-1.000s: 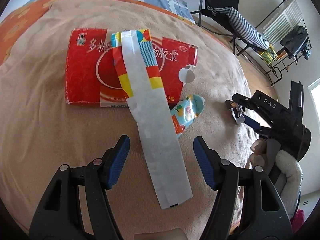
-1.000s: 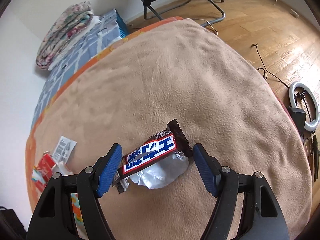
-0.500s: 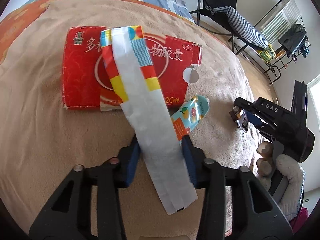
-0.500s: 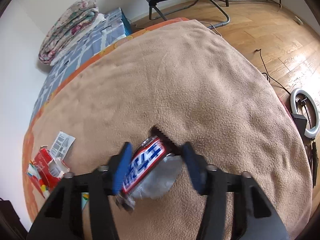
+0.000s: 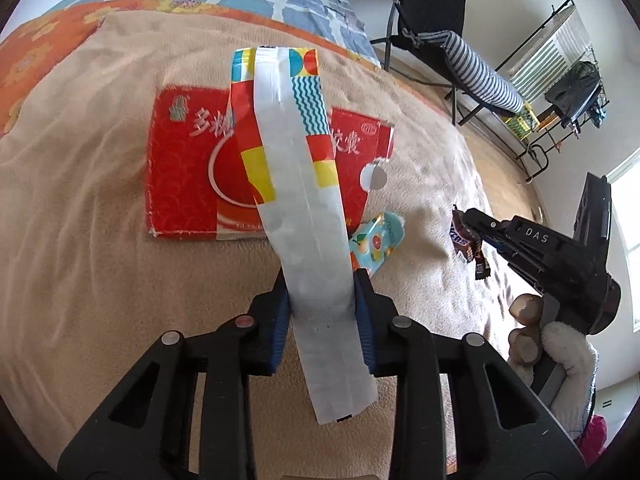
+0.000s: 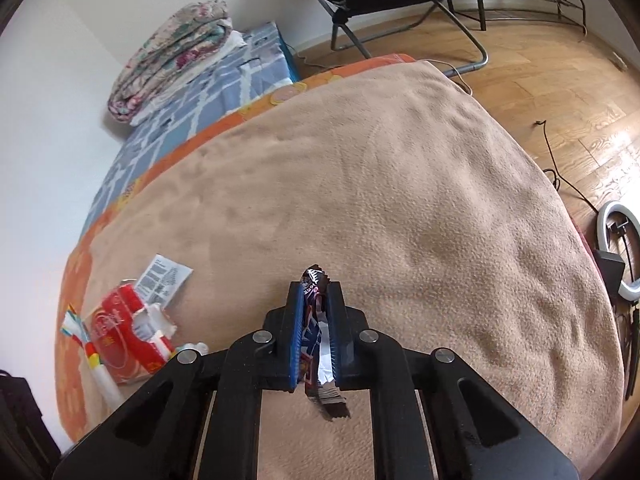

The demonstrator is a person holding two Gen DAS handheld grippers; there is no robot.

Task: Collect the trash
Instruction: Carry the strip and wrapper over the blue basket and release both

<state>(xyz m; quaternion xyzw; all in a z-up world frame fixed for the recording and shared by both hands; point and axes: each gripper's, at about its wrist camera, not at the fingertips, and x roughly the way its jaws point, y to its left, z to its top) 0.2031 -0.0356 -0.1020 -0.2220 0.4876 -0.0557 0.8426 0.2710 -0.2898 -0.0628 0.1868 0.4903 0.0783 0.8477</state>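
1. Where the beige blanket (image 5: 100,240) covers the bed, the trash lies toward its left edge as the right wrist view shows it: a long white wrapper (image 5: 308,216) with coloured blocks and wavy stripes at its far end crosses over a flattened red carton (image 5: 184,184) printed with white characters.
2. Left gripper (image 5: 322,320): its blue pads press on both long edges of the white wrapper near the near end; the jaws have just been closing, with the wrapper between them.
3. A small pale-blue sachet (image 5: 376,240) with fruit print lies just beside the white wrapper, touching the right blue pad of the left gripper and near the carton's near right corner.
4. Right gripper (image 6: 316,332): its jaws have just been closing and now stand clamped on a crumpled chocolate bar wrapper (image 6: 314,320), whose dark serrated ends stick out beyond the fingertips and below the pads.
5. In the left wrist view the right gripper (image 5: 468,232) appears at the right, held by a hand (image 5: 552,340) in a white glove, the chocolate wrapper at its tip.
6. A printed paper leaflet (image 6: 164,278) lies just beyond the red carton (image 6: 120,332).
7. Surroundings: a folded floral quilt (image 6: 172,56) on the blue checked sheet (image 6: 208,96), a black folding chair (image 5: 432,28) with a striped cushion (image 5: 484,76), and a ring light (image 6: 620,256) on the wooden floor (image 6: 560,80).
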